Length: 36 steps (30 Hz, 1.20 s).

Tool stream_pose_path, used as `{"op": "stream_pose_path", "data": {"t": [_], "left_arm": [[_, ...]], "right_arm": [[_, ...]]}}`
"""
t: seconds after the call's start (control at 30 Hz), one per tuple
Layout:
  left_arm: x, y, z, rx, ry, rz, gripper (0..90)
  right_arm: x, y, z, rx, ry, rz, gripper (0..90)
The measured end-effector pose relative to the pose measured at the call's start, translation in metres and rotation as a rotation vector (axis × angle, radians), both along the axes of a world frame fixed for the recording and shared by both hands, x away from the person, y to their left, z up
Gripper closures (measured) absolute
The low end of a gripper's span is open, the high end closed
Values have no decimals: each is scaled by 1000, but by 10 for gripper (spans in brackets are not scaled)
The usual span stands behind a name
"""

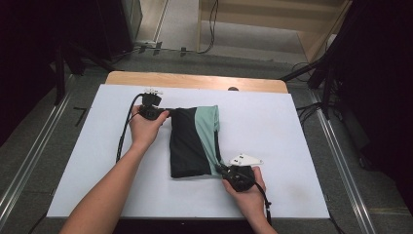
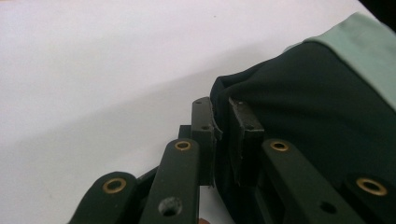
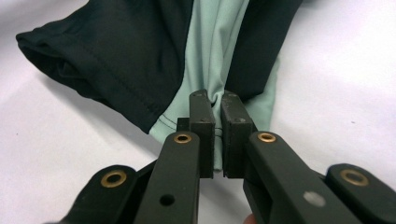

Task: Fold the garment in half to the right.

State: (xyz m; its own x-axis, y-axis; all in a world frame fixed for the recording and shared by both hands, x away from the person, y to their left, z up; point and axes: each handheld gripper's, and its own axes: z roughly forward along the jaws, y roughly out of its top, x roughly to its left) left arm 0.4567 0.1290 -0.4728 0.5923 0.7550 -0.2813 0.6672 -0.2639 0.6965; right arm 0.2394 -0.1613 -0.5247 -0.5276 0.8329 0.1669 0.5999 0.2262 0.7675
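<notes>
Lab-like recording room, white-topped table [image 1: 272, 126], dark stands [image 1: 321, 73], floor cables [image 1: 212, 29], grey carpet

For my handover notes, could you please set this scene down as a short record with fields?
Surface: white table cover on a wooden table
Item: folded black and mint-green garment, lying flat near the middle
Left claw: shut on the garment's black far-left corner
Right claw: shut on the garment's mint-green near-right edge
Hands: one on each claw, at opposite corners of the garment
Fabric at the right claw: bunched between the pads
</notes>
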Motion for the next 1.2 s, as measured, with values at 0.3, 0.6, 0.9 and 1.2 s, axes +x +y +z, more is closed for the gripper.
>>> {"op": "stream_pose_path", "data": {"t": [0.3, 0.6, 0.9, 1.2], "left_arm": [[6, -6, -4, -6, 0, 5, 813], [-21, 5, 13, -80, -66, -20, 442], [-84, 10, 22, -111, -150, -116, 419], [-154, 11, -5, -117, -129, -183, 451]], "right_arm": [[-1, 2, -1, -3, -1, 12, 840], [-1, 0, -1, 16, 3, 5, 832], [-5, -9, 5, 63, -17, -5, 826], [-11, -12, 3, 15, -1, -40, 830]]}}
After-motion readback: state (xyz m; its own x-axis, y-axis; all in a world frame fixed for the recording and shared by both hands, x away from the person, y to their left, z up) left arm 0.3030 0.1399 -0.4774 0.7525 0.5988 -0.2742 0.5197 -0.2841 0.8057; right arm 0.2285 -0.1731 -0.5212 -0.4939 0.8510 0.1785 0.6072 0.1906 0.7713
